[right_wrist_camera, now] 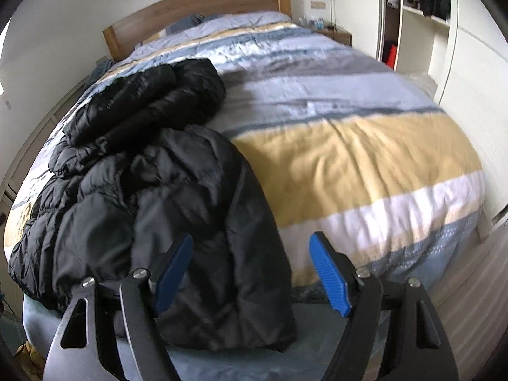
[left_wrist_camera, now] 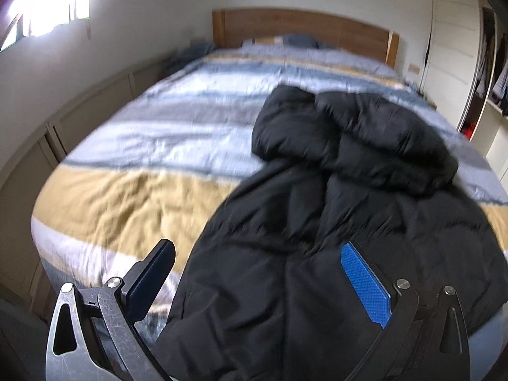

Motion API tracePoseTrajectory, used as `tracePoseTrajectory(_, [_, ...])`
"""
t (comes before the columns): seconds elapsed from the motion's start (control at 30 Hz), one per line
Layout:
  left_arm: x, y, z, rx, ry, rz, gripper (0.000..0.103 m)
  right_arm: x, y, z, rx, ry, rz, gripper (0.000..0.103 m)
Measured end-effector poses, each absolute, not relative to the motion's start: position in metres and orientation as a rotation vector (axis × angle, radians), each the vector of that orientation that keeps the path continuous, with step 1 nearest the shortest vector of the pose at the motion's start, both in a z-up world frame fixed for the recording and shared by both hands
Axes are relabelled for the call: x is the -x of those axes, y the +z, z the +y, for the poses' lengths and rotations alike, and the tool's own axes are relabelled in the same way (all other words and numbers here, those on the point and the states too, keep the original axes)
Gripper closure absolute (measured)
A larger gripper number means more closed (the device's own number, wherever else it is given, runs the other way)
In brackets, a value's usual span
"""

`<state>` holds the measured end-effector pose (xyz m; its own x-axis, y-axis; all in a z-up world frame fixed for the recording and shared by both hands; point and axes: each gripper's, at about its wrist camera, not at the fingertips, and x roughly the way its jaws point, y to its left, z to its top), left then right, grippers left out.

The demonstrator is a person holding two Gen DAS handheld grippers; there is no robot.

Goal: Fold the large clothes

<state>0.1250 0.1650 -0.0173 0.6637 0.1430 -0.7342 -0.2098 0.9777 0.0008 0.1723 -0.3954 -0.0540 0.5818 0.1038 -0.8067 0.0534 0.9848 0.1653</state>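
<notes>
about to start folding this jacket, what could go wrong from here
The black puffer jacket lies bunched at the foot of the bed, its hem over the edge, so a tug may slide it off. Both the left gripper and right gripper are open; slippery, puffy fabric may escape a shallow pinch.

Jacket (left_wrist_camera: 333, 222) lies on the bed (left_wrist_camera: 143, 146) (headboard (left_wrist_camera: 301, 28) behind).

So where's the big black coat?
The black coat lies crumpled on the striped duvet at the foot of the bed, left in the right wrist view, right in the left wrist view.
</notes>
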Motion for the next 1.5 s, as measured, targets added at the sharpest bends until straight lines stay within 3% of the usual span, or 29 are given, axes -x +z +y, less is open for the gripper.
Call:
tracePoseTrajectory(0.3, [-0.118, -0.054, 0.227, 0.312, 0.160, 0.924, 0.001, -0.179, -0.106, -0.423, -0.393, 0.109, 1.040, 0.028])
tracePoseTrajectory(0.7, [-0.095, -0.120, 0.309, 0.873, 0.007, 0.917, 0.001, -0.185, -0.144, -0.417, -0.631, 0.315, 1.109, 0.028])
tracePoseTrajectory(1.03, [-0.071, -0.141, 0.314, 1.163, -0.226, 0.809, 0.001, -0.189, -0.147, -0.400, -0.677, 0.395, 1.137, 0.027])
tracePoseTrajectory(1.23, [-0.079, -0.130, 0.286, 1.068, -0.283, 0.853, 0.001, -0.187, -0.143, -0.394, -0.704, 0.427, 1.120, 0.026])
tracePoseTrajectory(1.3, [-0.081, -0.125, 0.274, 1.012, -0.272, 0.873, 0.006, -0.185, -0.139, -0.394, -0.688, 0.424, 1.105, 0.026])
tracePoseTrajectory(1.43, [-0.086, -0.119, 0.259, 0.949, -0.271, 0.906, 0.031, -0.180, -0.138, -0.394, -0.695, 0.428, 1.083, 0.028])
tracePoseTrajectory(1.5, [-0.088, -0.116, 0.253, 0.936, -0.268, 0.916, 0.037, -0.178, -0.139, -0.393, -0.707, 0.443, 1.075, 0.029])
